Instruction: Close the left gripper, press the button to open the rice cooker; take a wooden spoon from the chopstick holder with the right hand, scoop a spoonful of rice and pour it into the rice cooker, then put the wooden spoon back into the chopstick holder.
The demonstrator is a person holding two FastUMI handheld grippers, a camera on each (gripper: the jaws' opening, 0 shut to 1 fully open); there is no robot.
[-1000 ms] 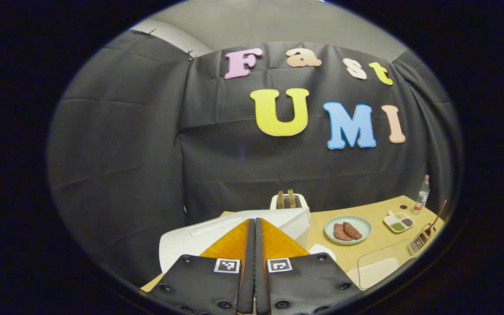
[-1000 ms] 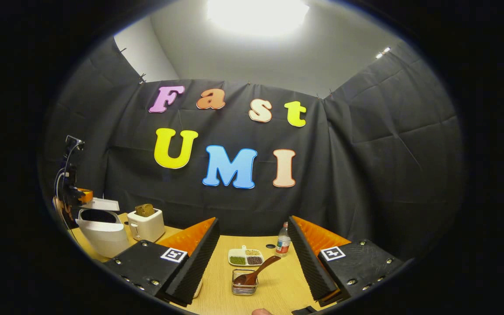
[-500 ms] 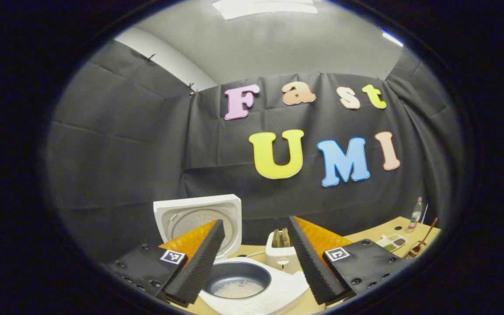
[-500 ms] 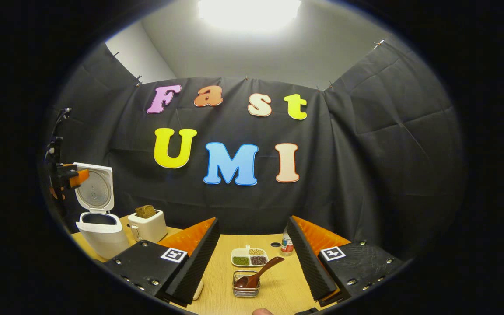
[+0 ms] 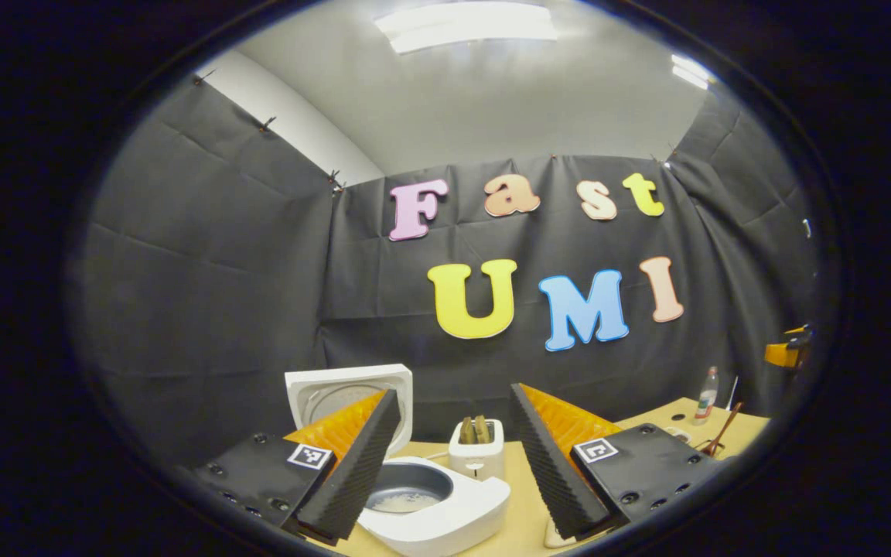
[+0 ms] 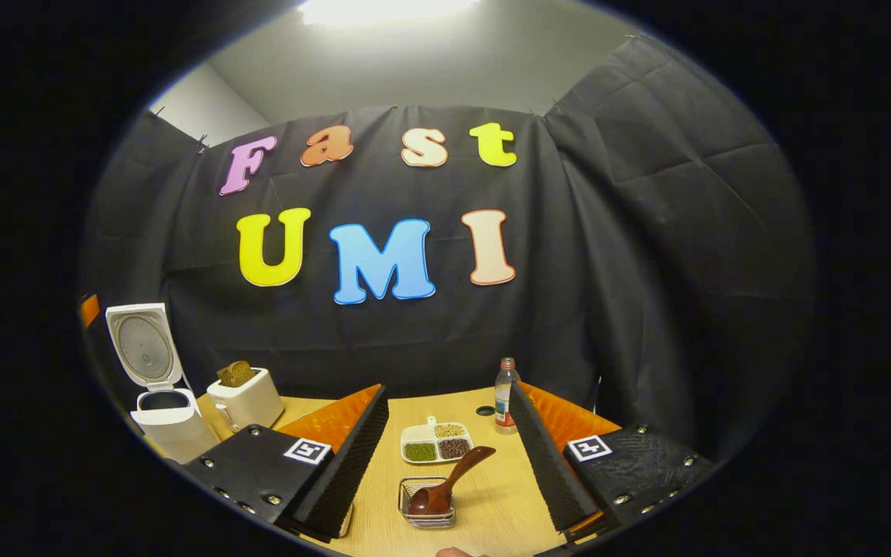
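The white rice cooker [image 5: 445,514] stands open, its lid [image 5: 349,393] upright, and some rice lies in the dark inner pot [image 5: 407,495]. My left gripper [image 5: 453,393] is open just in front of and above the cooker, holding nothing. The cooker [image 6: 163,422] is also at the far left of the right gripper view. My right gripper [image 6: 448,391] is open above the table. Ahead of it, between its fingers, a brown wooden spoon [image 6: 453,480] leans in a small wire chopstick holder [image 6: 424,507]. In the left gripper view the spoon [image 5: 720,437] is at the far right.
A white toaster [image 5: 476,455] with bread stands behind the cooker. A white sectioned dish [image 6: 436,445] of grains and a small bottle [image 6: 502,394] sit beyond the holder on the wooden table [image 6: 492,503]. An orange part of the right gripper [image 5: 786,352] shows at the right edge.
The left gripper was shut against the closed cooker; the lid has sprung up, and the gripper has opened and drawn back. The right gripper view has shifted, with the spoon holder a little nearer.
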